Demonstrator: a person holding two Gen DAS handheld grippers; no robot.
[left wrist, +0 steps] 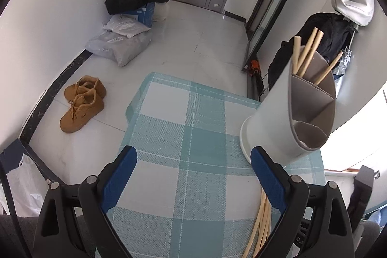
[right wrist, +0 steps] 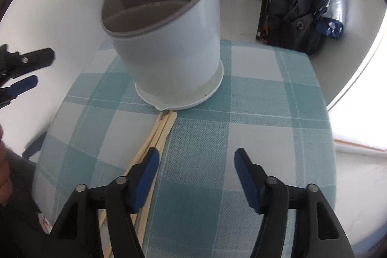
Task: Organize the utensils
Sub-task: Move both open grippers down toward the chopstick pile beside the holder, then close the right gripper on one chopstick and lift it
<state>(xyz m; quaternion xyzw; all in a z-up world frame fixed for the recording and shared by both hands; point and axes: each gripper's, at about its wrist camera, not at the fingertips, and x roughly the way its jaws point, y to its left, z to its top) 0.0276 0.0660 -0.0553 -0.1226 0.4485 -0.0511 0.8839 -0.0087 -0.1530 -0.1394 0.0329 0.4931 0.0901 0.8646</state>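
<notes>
- My right gripper (right wrist: 196, 173) is hanging with jaws apart, gripping nothing; the loose chopsticks (right wrist: 154, 139) are lying beside its left finger, so closing here risks missing them.
- My left gripper (left wrist: 193, 175) is gaping empty too.
- Reaching onward, I'm risking toppling the utensil holder (right wrist: 169, 40).

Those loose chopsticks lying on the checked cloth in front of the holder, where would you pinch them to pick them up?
Probably across the middle of the chopsticks, coming down from above. They lie flat on the checked tablecloth in a tight bundle, tips nearly against the base of the utensil holder, so the ends offer little room. The right gripper is open beside them, its left finger over the bundle, gripping nothing.
</notes>
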